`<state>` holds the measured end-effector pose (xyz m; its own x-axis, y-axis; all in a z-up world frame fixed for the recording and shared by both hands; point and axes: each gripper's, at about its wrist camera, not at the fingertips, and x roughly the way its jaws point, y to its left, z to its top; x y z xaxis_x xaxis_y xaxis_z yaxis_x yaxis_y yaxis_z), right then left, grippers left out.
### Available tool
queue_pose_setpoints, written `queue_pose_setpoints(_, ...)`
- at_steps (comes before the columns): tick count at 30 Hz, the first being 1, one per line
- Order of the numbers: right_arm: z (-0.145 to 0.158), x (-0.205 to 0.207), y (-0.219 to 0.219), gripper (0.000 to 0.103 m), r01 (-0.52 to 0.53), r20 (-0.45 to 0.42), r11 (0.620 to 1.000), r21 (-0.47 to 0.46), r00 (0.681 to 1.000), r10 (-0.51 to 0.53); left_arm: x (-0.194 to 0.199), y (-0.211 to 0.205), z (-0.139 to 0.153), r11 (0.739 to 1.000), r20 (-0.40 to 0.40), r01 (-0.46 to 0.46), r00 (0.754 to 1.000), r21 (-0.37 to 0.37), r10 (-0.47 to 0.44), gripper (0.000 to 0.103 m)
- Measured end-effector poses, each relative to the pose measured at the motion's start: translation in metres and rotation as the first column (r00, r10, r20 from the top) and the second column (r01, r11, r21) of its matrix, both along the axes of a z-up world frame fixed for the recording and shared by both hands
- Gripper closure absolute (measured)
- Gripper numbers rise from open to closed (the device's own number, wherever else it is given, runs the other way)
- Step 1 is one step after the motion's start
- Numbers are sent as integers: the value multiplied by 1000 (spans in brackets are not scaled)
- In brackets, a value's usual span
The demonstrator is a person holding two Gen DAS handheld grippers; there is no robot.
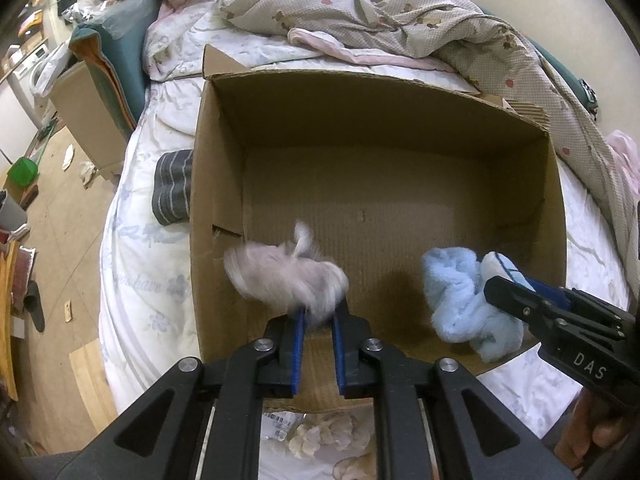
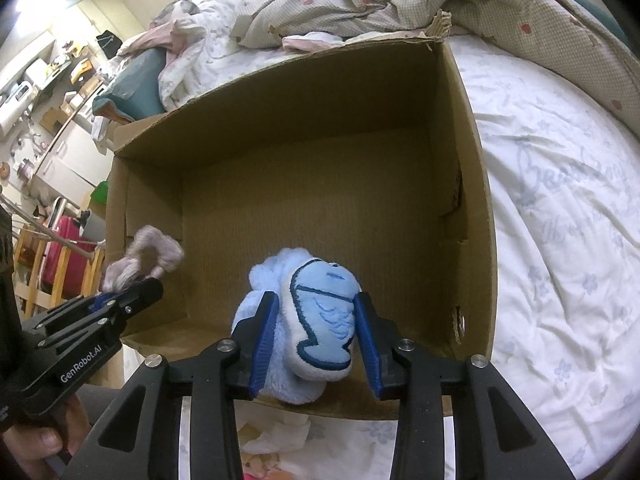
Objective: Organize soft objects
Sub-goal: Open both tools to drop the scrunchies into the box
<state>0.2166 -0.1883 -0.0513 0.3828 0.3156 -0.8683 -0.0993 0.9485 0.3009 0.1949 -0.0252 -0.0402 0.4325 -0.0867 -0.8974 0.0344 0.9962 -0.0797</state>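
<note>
Left wrist view: cardboard box (image 1: 360, 168) sits open on the bed (image 1: 136, 256), its floor bare apart from what the grippers carry in. Left gripper (image 1: 319, 322) is over the box's near-left corner, jaws nearly together, with a pale pink fluffy sock (image 1: 286, 276) at the tips (the sock is motion-blurred; the pads look barely parted and I cannot tell whether they pinch it). To the right, the right gripper (image 1: 516, 280) reaches in over the near wall, carrying a light blue plush slipper (image 1: 460, 300). A grey striped sock (image 1: 173, 188) lies on the bed just outside the box's left wall. Crumpled checked blanket (image 1: 400, 12) lies beyond the box.

Right wrist view: right gripper (image 2: 316, 320) has its jaws partly apart around the light blue plush slipper (image 2: 320, 320), whose embroidered patch faces the camera. The left pad touches the plush; a thin gap shows at the right pad, so the slipper sits loosely between them, low over the box's near wall (image 2: 472, 200). The left gripper (image 2: 136, 288) enters at lower left with the pink sock (image 2: 136, 260) at its tips. A hand (image 2: 40, 440) grips its handle (only fingers visible).
</note>
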Motion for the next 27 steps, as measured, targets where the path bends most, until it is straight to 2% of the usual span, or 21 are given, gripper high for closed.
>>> queue_pose_setpoints(3, 2, -2, -2, 63, 1, 7, 1000, 9, 1000, -1, -1, -2, 2, 1000, 7, 11, 1000, 2, -11, 77)
queue_pose_setpoints(5, 3, -2, -3, 63, -3, 5, 1000, 18, 1000, 3, -1, -3, 3, 1000, 13, 18, 1000, 6, -18, 52)
queue_pose_setpoints(7, 4, -2, -3, 63, -3, 8, 1000, 25, 1000, 3, -2, -5, 4, 1000, 23, 19, 1000, 19, -19, 42)
queue_pose_setpoints(10, 7, -3, -5, 60, 4, 17, 999, 43, 1000, -5, -2, -5, 6, 999, 33, 24, 999, 21, -25, 42)
queue_pose_setpoints(14, 15, -5, -8, 33, 11, 56, 999, 53, 998, -13, -3, -2, 8, 1000, 42, 13, 999, 20, -14, 42)
queue_pose_setpoints(17, 22, -7, -10, 21, 23, 82, 998, 57, 996, -28, -5, 0, 10, 1000, 53, 3, 999, 18, -4, 42)
queue_pose_setpoints(23, 36, -11, -17, 17, 53, 118, 997, 62, 991, -60, -12, 7, 24, 999, 88, -27, 996, 18, 26, 42)
queue_pose_setpoints(25, 39, -13, -18, 10, 61, 128, 997, 53, 990, -67, -15, 9, 29, 999, 97, -34, 995, 7, 33, 42)
queue_pose_setpoints(26, 42, -15, -18, 1, 63, 136, 997, 49, 988, -69, -18, 11, 32, 999, 104, -44, 994, 9, 43, 42)
queue_pose_setpoints(27, 45, -18, -18, 0, 64, 147, 997, 48, 987, -71, -19, 12, 35, 999, 108, -52, 993, 14, 50, 42)
